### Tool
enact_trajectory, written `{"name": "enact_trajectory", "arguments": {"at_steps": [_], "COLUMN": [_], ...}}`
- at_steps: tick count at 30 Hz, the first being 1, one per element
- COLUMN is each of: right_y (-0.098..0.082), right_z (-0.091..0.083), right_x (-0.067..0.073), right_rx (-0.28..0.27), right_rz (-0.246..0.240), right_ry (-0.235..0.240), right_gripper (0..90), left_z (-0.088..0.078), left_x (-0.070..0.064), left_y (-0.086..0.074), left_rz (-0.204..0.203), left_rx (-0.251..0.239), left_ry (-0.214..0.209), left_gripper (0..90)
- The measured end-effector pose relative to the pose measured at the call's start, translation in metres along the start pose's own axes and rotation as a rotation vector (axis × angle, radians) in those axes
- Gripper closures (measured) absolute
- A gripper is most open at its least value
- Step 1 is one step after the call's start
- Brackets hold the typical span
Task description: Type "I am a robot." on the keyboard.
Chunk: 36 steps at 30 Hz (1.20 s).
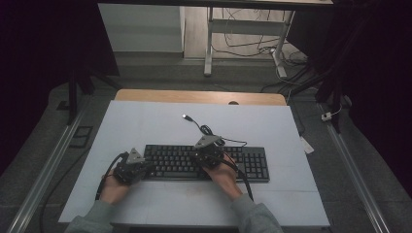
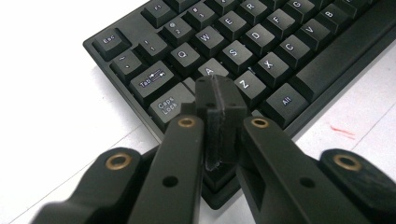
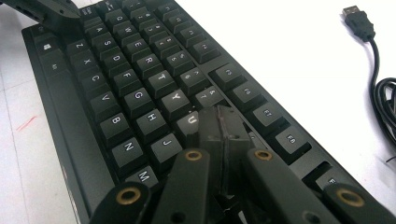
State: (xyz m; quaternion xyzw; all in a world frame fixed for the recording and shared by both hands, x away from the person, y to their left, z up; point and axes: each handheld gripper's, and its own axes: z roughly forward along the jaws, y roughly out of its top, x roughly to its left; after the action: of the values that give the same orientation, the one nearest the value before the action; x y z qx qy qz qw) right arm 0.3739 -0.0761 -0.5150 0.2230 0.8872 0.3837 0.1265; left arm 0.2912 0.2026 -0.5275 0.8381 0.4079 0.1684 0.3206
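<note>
A black keyboard [image 1: 206, 162] lies across the middle of the white table [image 1: 145, 121]. The left gripper [image 2: 219, 100], jaws pressed together and empty, rests its tip by the A key; the right gripper [image 3: 223, 123], likewise closed and empty, sits near the U key.

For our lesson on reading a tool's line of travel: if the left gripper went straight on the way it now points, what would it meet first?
Most likely the keyboard. The left gripper, fingers shut, points down at its left end, tips over the A key. Whether they already touch it is unclear.
</note>
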Motion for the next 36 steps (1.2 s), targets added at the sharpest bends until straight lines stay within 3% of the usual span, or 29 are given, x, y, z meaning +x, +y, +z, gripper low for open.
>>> {"name": "enact_trajectory", "arguments": {"at_steps": [10, 13, 14, 19, 24, 30, 33, 36], "right_y": [-0.002, -0.001, -0.001, -0.005, -0.016, -0.026, -0.033, -0.042], "right_z": [0.000, -0.006, -0.009, -0.019, -0.030, -0.045, -0.053, -0.063], "right_x": [-0.002, -0.003, -0.003, -0.005, -0.008, -0.008, -0.008, -0.009], "right_rx": [-0.016, -0.050, -0.058, -0.083, -0.094, -0.102, -0.101, -0.124], "right_rz": [0.012, 0.023, 0.024, 0.034, 0.040, 0.042, 0.046, 0.079], "right_ry": [0.006, 0.009, 0.007, 0.002, 0.003, 0.011, 0.009, 0.014], "right_gripper": [89.6, 89.6, 89.6, 89.6, 88.8, 66.8, 60.2, 55.5], "left_z": [0.000, -0.003, -0.006, -0.010, -0.013, -0.014, -0.015, -0.016], "left_x": [0.000, -0.001, -0.002, -0.002, 0.002, 0.004, 0.006, 0.006], "left_y": [0.000, 0.000, 0.000, 0.001, 0.000, -0.001, -0.002, -0.002], "left_rz": [0.001, 0.019, 0.019, 0.007, -0.040, -0.062, -0.073, -0.081], "left_rx": [-0.005, -0.025, -0.053, -0.080, -0.108, -0.122, -0.130, -0.132], "left_ry": [0.002, 0.008, 0.008, -0.003, -0.016, -0.022, -0.020, -0.018], "left_gripper": [88.4, 88.3, 88.4, 88.3, 87.3, 71.2, 62.2, 55.6]}}
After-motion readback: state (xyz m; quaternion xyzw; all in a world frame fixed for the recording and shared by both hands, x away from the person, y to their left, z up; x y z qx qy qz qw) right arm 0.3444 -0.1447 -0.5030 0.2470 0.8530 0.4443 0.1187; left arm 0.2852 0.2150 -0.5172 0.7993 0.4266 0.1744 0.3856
